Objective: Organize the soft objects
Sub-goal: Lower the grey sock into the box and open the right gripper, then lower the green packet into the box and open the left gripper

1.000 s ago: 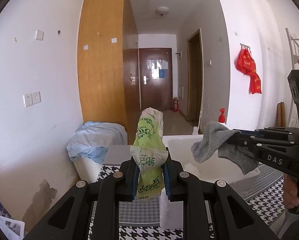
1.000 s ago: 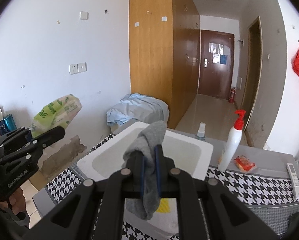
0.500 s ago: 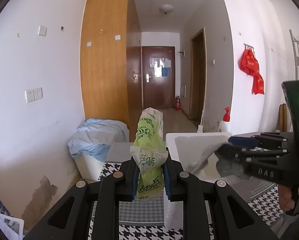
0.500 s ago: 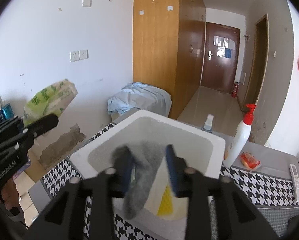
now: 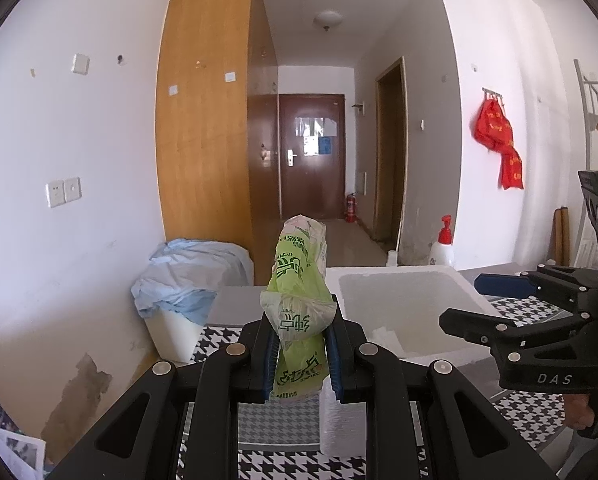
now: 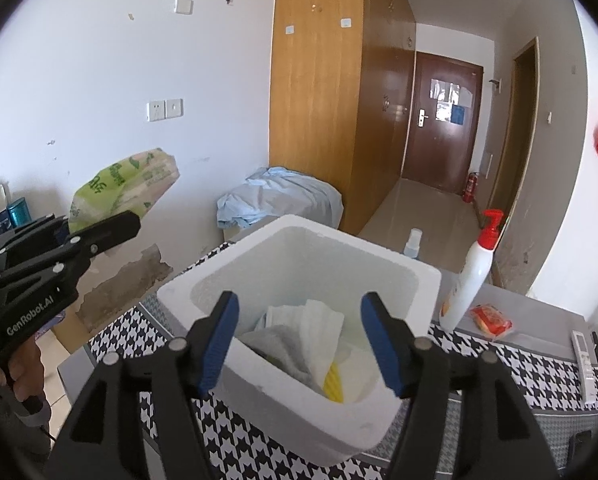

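My left gripper [image 5: 301, 356] is shut on a green and white tissue pack [image 5: 299, 300], held upright in the air left of the white foam box [image 5: 403, 276]. From the right wrist view the same tissue pack [image 6: 123, 188] sticks out of the left gripper [image 6: 95, 232] at the left. My right gripper [image 6: 301, 340] hovers over the foam box [image 6: 379, 424] with its jaws opening and nothing between them. The grey sock [image 6: 275, 344] lies inside the box on white cloths and something yellow.
A white pump bottle with a red cap [image 6: 473, 276], a red packet [image 6: 491, 318] and a remote [image 6: 583, 356] sit on the houndstooth table [image 6: 511, 376] right of the box. A small spray bottle [image 6: 413, 242] stands behind it. A bin draped in blue cloth [image 5: 191, 284] stands by the wall.
My right gripper opened and the grey sock dropped from it into the foam box. The left gripper kept still with the tissue pack.
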The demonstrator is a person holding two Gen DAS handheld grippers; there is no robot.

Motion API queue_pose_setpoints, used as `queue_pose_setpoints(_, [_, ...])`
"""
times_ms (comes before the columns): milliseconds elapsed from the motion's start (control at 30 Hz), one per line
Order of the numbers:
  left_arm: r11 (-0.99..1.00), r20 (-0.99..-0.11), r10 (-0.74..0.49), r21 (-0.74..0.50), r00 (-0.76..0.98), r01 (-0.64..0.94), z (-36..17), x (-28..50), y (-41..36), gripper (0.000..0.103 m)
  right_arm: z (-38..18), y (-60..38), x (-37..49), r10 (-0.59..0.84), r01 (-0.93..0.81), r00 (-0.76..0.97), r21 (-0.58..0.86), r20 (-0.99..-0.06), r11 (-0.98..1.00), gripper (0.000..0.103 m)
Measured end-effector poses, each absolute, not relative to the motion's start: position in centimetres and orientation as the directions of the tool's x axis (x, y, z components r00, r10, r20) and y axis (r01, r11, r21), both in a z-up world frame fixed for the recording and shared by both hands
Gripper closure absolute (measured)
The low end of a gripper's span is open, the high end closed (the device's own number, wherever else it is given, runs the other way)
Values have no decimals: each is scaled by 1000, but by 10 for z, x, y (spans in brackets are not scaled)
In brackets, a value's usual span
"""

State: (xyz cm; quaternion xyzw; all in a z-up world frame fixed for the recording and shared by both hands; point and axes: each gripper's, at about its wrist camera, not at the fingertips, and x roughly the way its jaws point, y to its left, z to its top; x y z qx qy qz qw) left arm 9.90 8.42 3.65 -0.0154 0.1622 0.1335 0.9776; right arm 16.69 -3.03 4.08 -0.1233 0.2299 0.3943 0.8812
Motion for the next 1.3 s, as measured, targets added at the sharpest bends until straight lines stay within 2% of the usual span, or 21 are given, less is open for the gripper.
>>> queue_pose_setpoints(33, [964, -321, 255, 13, 912, -264, 36, 98, 84, 81, 42, -32, 166, 641, -751, 585, -34, -497, 660, 34])
queue_pose_setpoints(133, [966, -320, 250, 16, 914, -259, 37, 98, 81, 81, 43, -37, 165, 647, -746, 596, -31, -475, 665, 24])
queue_pose_setpoints(233, [967, -322, 245, 19, 914, -253, 37, 100, 81, 81, 46, -43, 164, 657, -744, 599, -14, -457, 668, 21])
queue_pose_setpoints(467, [974, -322, 220, 24, 921, -224, 39, 105, 75, 81, 53, -60, 162, 650, -711, 646, -4, -400, 703, 8])
queue_pose_setpoints(833, [983, -330, 182, 24, 926, -184, 38, 112, 66, 81, 56, -79, 157, 634, -688, 680, -21, -368, 725, 7])
queue_pose_setpoints(1300, [992, -348, 127, 29, 929, -125, 35, 129, 53, 81, 50, -107, 166, 589, -638, 716, -7, -374, 770, 7])
